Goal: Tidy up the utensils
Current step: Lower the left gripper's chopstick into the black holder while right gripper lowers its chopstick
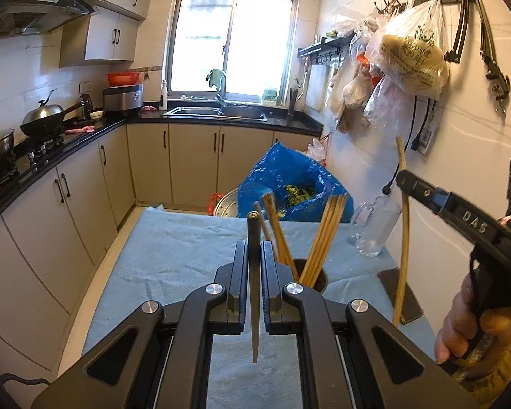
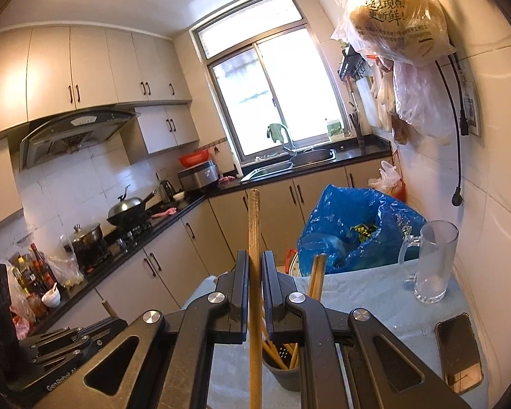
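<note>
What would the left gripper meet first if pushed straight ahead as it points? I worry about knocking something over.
Probably the wooden chopsticks standing in the dark utensil holder, just beyond and slightly right of the left gripper, which holds a dark chopstick. Depth is unclear; it might pass just left of them.

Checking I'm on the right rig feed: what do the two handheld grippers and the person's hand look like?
Both the left gripper and right gripper are matte black, with flat parallel fingers on angular link arms pinned by round silver bolts. The right one carries raised "DAS" lettering and a pistol-style handle gripped by a bare hand with a mustard-yellow sleeve. "GenRobot" is printed on the left one's body.
</note>
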A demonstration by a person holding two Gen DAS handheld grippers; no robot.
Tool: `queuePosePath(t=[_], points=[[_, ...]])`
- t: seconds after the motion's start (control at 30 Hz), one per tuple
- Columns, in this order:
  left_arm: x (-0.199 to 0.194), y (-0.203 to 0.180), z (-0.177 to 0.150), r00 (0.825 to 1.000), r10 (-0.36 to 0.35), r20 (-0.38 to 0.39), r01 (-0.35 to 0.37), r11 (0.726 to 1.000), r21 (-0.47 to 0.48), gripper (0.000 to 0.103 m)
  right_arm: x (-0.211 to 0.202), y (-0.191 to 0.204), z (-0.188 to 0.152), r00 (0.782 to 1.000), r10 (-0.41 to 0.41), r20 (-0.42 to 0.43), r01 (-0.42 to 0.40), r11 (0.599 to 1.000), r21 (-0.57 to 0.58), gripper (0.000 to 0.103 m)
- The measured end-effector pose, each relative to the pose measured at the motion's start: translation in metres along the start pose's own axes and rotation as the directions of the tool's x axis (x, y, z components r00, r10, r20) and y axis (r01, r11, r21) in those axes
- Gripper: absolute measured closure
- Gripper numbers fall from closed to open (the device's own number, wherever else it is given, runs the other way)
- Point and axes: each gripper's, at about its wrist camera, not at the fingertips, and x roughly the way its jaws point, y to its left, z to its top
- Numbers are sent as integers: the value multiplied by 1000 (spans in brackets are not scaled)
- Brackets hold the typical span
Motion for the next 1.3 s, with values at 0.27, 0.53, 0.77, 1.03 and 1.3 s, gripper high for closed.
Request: queuePosePath(t=[0.27,0.53,0.77,1.03,1.3], points=[[-11,-2,37,995,-74,73,78,996,-42,96,8,-13,11,999,-9,37,7,998,59,96],[5,-10,65,985,-109,131,120,990,-76,96,27,-13,18,992,-68,107,62,997,52,96],[42,-22,68,989,-106,104,115,990,-87,96,51,-20,18,979,-118,166,110,992,58,96],[78,-20,66,992,-93,83,101,990,-98,96,87,-34,12,969,-154,192,143,987,70,96],[106,-24,55,995,-91,46,94,992,-85,96,111,-51,-6,959,-207,192,191,977,96,96]])
